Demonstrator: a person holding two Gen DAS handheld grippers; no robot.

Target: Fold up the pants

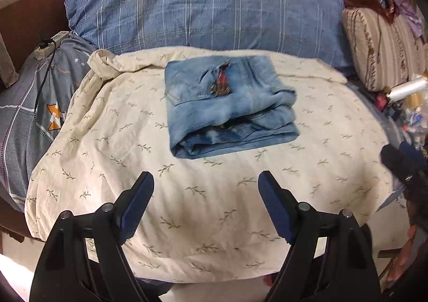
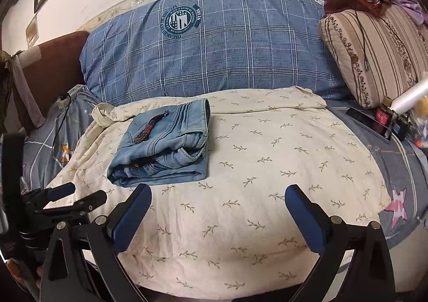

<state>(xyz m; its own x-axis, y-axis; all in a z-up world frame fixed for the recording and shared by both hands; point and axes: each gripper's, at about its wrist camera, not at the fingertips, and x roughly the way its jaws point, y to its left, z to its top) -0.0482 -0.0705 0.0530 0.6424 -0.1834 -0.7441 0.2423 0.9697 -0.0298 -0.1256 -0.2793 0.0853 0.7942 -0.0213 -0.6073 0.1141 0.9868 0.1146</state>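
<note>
So the faded light-blue denim pants [image 1: 227,106] are already bundled into a chunky, roughly square packet, lying on the cream leaf-print sheet [image 1: 214,208] toward its far edge, just short of the big blue plaid pillow [image 1: 203,7]. Judging from how it lies, the folding looks pretty much done. Both tools are parked at the near edge, well clear of the denim. The left gripper [image 1: 206,184] is seen with its blue-padded fingers [image 1: 139,203] spread wide and nothing held; same story for the right gripper [image 2: 218,196], spread wide and empty. The key relation: from the left wrist view the packet sits almost dead ahead of the fingers, only a touch right of centre, while from the right wrist view it's pushed off ahead and to the left, close to the left fingertip. So the left one is probably better lined up if any tidy-up is wanted. No strong long axis can be made out; the stacked layered ends face the near edge, with the rounded fold at the near-left corner.
</note>
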